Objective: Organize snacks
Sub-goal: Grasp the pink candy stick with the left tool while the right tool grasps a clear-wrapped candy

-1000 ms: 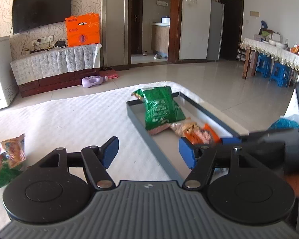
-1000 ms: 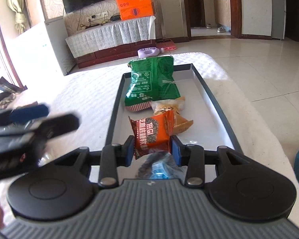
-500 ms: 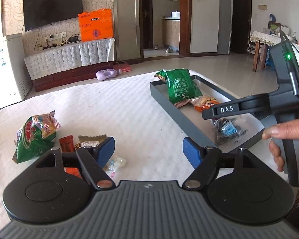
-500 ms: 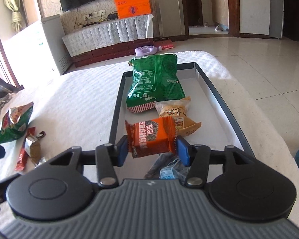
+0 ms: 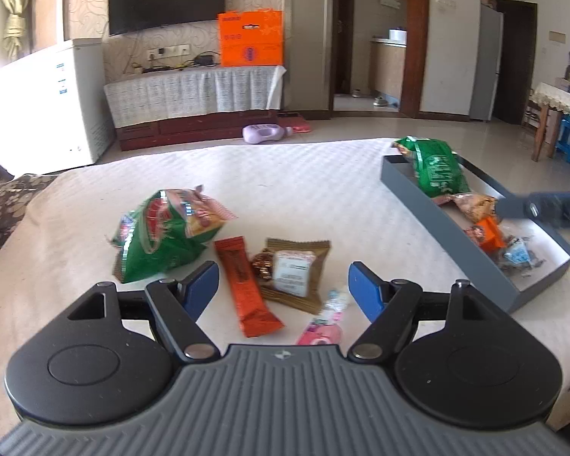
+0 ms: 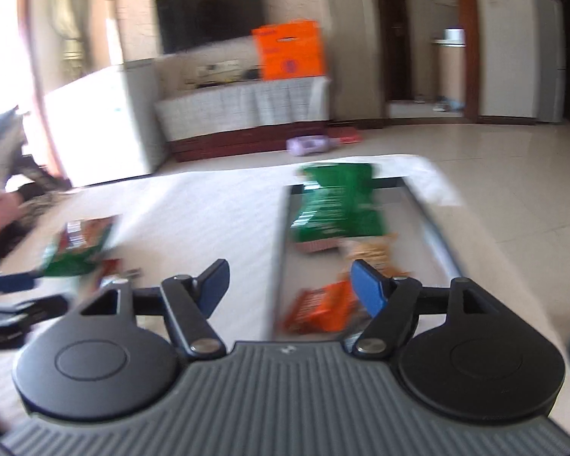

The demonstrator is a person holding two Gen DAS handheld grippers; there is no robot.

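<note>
Orange stick packet [image 5: 247,285] lies lengthwise between the open jaws.

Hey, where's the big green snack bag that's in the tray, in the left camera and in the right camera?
Left wrist: big green snack bag sits upper right, at the tray's far end.
Right wrist: same bag, blurred, right of centre, upper middle.
Shared landmark: orange box beside the TV.

Daylight came strong from the window [image 5: 15,3] at left, blown out to white. Left wrist view was mostly sharp; right wrist view was smeared by motion blur throughout. Fisheye bent the door frames [image 5: 414,38] and walls at the edges.
</note>
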